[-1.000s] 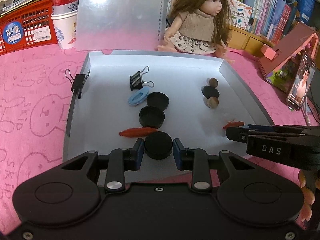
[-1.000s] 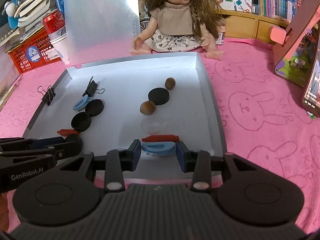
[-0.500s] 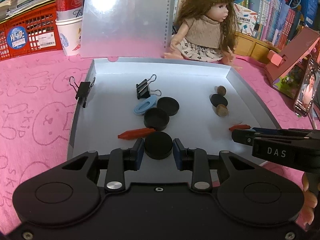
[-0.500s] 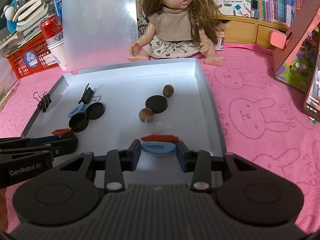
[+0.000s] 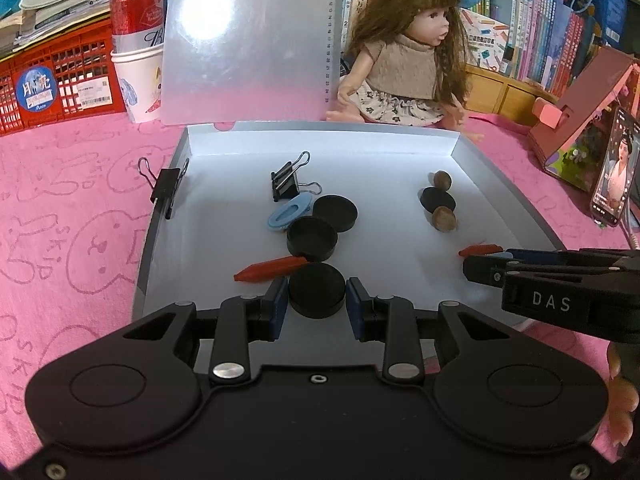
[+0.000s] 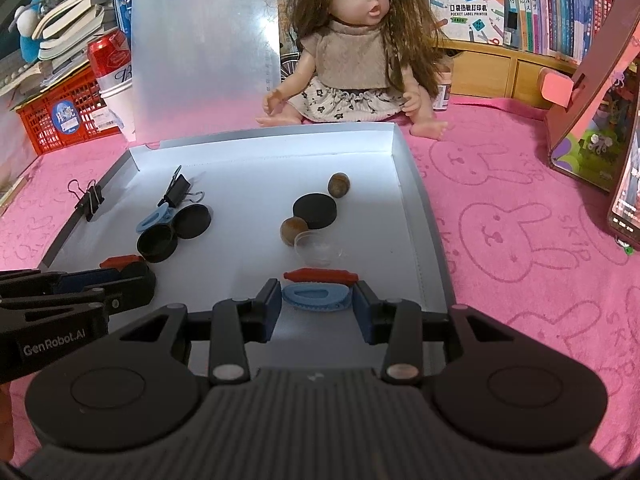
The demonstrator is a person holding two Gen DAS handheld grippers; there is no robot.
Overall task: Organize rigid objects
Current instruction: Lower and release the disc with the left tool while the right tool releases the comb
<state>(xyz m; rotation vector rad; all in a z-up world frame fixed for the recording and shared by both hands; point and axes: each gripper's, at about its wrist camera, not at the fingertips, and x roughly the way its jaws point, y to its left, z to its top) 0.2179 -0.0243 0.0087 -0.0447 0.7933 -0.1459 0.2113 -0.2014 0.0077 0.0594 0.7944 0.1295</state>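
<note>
The shallow grey tray on the pink rabbit-print cloth holds everything being sorted. The left gripper frames a black disc at the near edge, with slim gaps visible beside both pads, so it looks unclamped. The right gripper has just been opening; the blue oval clip lies loose between its jaws, beside a red crayon. Best squeeze squarely across the disc's widest part before lifting, clear of the other red crayon
</note>
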